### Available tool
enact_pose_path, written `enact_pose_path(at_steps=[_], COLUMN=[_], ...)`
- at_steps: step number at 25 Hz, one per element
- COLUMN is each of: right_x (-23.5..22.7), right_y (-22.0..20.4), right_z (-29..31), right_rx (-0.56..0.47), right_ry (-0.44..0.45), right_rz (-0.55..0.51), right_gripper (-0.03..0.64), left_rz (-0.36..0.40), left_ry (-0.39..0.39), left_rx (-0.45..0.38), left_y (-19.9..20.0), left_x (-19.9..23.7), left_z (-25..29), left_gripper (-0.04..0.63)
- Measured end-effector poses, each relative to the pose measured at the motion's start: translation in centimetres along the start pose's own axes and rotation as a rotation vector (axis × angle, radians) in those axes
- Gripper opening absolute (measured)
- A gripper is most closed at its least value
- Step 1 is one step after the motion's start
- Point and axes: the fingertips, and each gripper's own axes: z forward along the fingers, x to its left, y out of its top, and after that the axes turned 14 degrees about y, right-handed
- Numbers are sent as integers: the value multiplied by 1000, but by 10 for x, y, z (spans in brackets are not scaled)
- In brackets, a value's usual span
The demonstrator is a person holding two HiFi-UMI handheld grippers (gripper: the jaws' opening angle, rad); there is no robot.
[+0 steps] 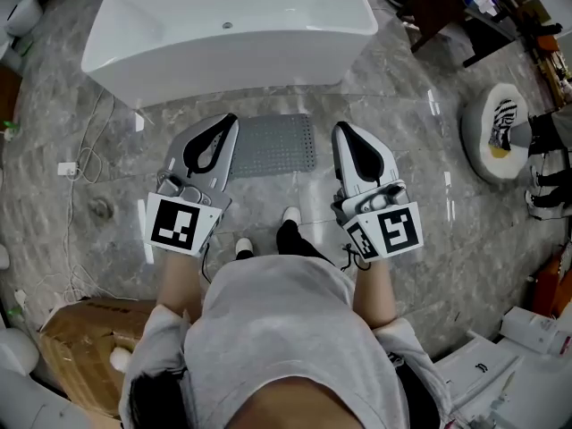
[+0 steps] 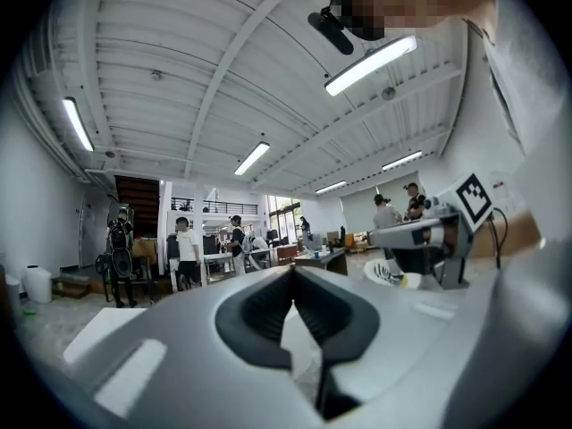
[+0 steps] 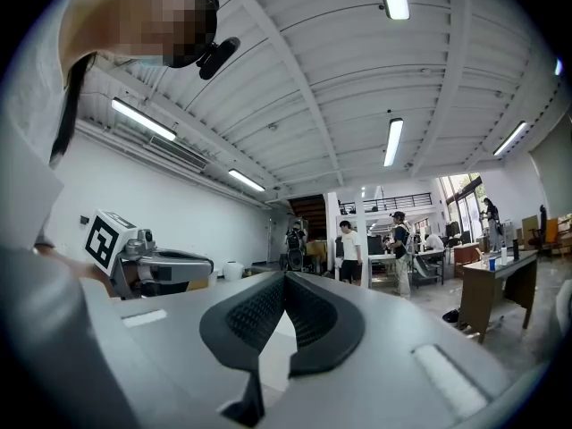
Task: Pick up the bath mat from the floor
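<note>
Grey bath mat [image 1: 273,144] lies below, between left gripper [image 1: 231,121] and right gripper [image 1: 342,129]; fingers of both pressed together, empty.

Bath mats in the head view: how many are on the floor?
1. The grey bath mat lies flat on the floor before the white bathtub, seen between the left gripper and right gripper. The person's body hides some floor nearer the camera.

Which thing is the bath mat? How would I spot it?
Find the big white bathtub on the grey floor. Just in front of it lies the bath mat. It is a flat grey rectangle covered in tiny dots, unlike the marbled floor.
</note>
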Motion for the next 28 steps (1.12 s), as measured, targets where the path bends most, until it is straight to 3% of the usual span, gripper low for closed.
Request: enact_pose_path(at_steps=[15, 28], right_x=[-104, -128], right_y=[-12, -35], right_z=[0, 16], right_rx=[-1, -4], right_ry=[103, 164], right_rz=[28, 84], right_gripper=[0, 0], left_rz=[13, 37], left_ry=[130, 211], left_rx=[-4, 87], left_y=[5, -14], left_x=[-35, -34], left_z=[76, 85], left_gripper=[2, 2])
